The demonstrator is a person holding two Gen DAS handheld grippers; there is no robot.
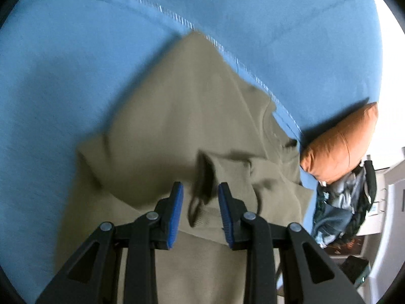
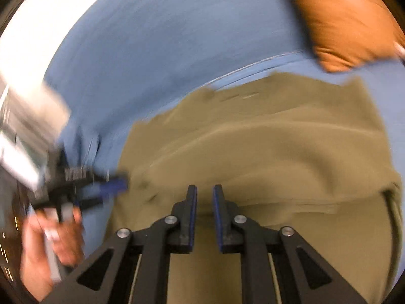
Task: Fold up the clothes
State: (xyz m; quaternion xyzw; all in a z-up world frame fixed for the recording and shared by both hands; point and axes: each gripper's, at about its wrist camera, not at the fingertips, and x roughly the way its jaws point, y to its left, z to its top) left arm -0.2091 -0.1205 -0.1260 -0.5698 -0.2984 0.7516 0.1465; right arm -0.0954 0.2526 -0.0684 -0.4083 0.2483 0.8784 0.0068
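Observation:
An olive-green sweatshirt [image 1: 177,116] lies spread on the blue bedsheet [image 1: 63,76], with one sleeve folded across its body and the ribbed cuff [image 1: 205,174] pointing toward me. My left gripper [image 1: 200,186] hovers open just above that cuff, with nothing clamped between its blue pads. The right wrist view shows the same sweatshirt [image 2: 265,139], rumpled in soft ridges. Over it my right gripper [image 2: 205,187] stands open with a narrow gap and no cloth in it. At the sweatshirt's left edge is the left gripper [image 2: 101,187], blurred and held by a hand [image 2: 58,243].
An orange pillow [image 1: 341,141] lies on the sheet just beyond the sweatshirt's collar and fills the upper right of the right wrist view [image 2: 349,20]. A heap of bluish and dark clothes [image 1: 341,202] sits off the bed edge at the right. White furniture [image 2: 27,116] stands at the left.

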